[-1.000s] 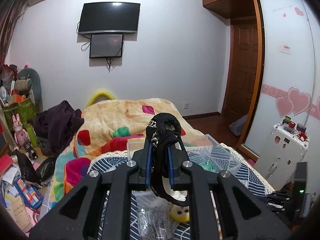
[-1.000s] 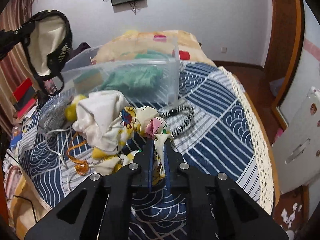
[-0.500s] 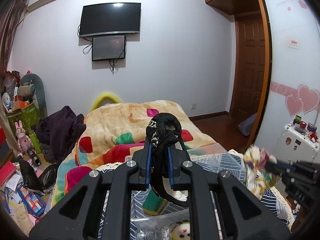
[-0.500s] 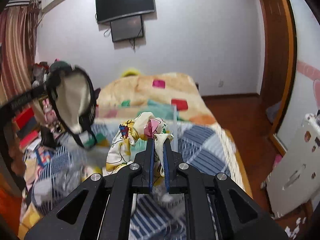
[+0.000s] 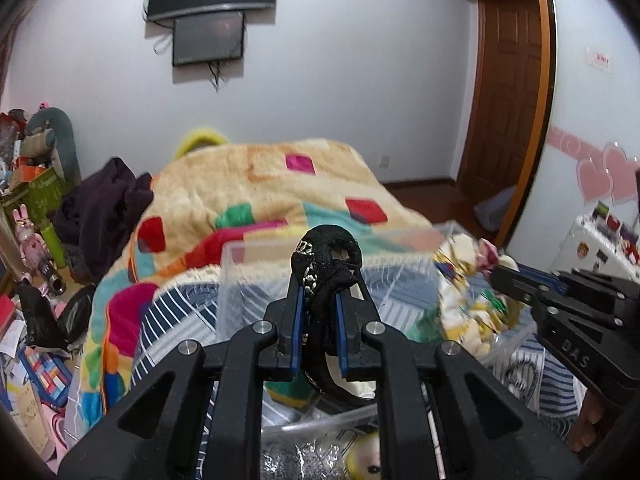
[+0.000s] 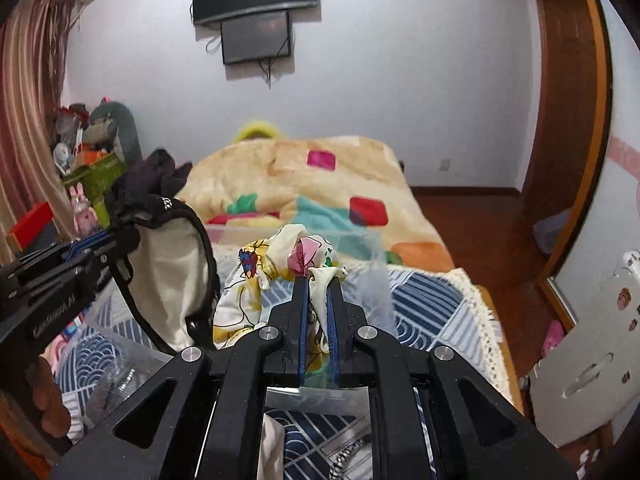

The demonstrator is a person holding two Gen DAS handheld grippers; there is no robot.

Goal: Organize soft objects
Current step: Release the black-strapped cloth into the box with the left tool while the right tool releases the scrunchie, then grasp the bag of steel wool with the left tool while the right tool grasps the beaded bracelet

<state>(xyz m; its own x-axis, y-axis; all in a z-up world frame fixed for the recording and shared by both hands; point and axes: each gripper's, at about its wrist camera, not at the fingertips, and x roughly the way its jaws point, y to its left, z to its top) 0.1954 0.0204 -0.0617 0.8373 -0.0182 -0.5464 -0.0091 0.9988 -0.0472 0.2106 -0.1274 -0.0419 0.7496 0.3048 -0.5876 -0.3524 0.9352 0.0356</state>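
My left gripper (image 5: 318,292) is shut on a black-trimmed cream garment (image 5: 324,268), held in the air; it also shows in the right wrist view (image 6: 172,280) hanging at the left. My right gripper (image 6: 317,284) is shut on a floral patterned cloth (image 6: 264,280), lifted over the clear plastic bin (image 5: 336,272). In the left wrist view the floral cloth (image 5: 468,296) hangs at the bin's right side from the right gripper (image 5: 500,276). Green fabric (image 5: 290,388) lies inside the bin.
The bin stands on a table with a blue wave-pattern cloth (image 6: 432,304). Behind is a bed with a colourful blanket (image 5: 256,200). A yellow plush toy (image 5: 364,460) and a silvery bag (image 5: 280,460) lie near the front. A white case (image 6: 592,360) stands at the right.
My right gripper has lifted the floral cloth off the table and carried it up over the bin. My left gripper keeps holding the black-trimmed garment and has shifted slightly.
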